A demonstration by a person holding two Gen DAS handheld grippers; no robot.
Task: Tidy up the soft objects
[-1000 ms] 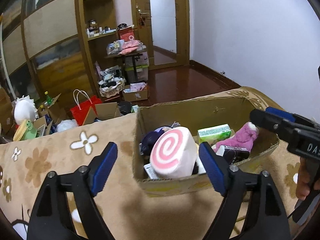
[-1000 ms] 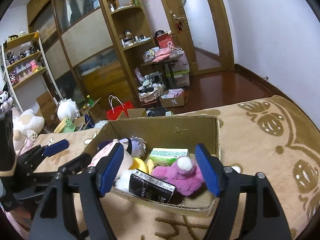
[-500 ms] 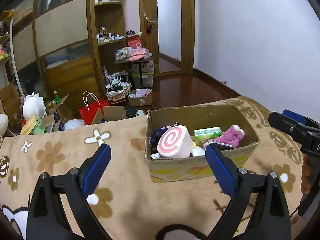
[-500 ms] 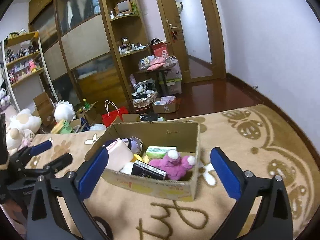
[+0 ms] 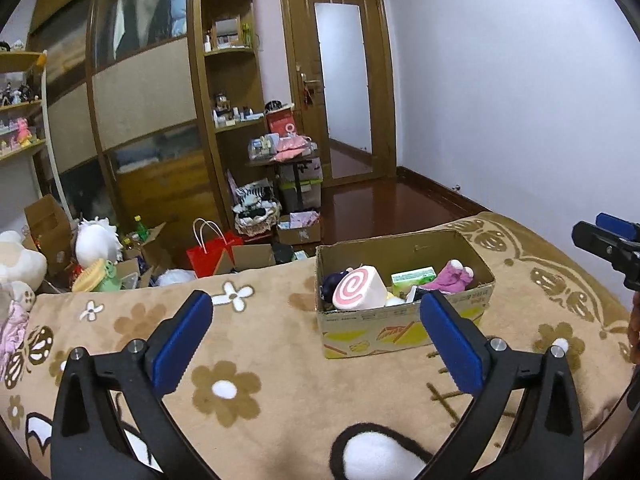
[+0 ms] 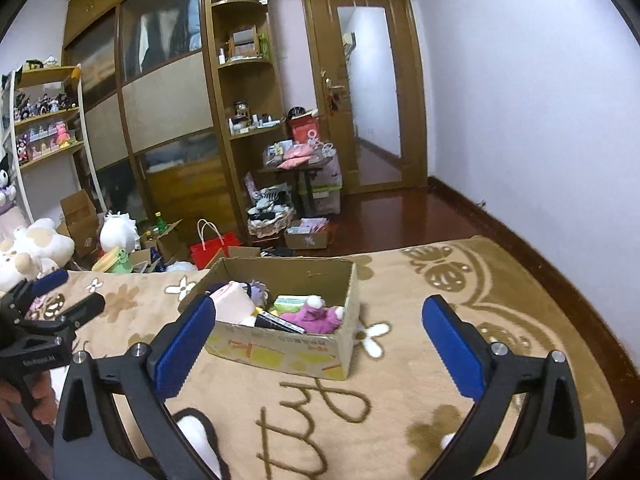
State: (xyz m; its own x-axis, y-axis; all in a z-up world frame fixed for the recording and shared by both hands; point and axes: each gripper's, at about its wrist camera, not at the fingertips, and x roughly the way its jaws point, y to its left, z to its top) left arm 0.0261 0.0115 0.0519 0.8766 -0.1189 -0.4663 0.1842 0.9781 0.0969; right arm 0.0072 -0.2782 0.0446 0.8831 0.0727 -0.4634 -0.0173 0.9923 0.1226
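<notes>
Left wrist view has your left gripper and right gripper both gaping wide and empty, while the cardboard box sits brimful on the blanket, so careless stuffing tips that swirl plush out.

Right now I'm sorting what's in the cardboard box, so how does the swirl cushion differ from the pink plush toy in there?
The swirl cushion is white with a pink spiral face; the pink plush toy is magenta with white pompoms. The cushion is a bulky roll and looks larger; the toy is lower and lumpy. The cushion sits at the left end of the cardboard box, the toy at the right. Both lie inside, touched by neither gripper.
</notes>
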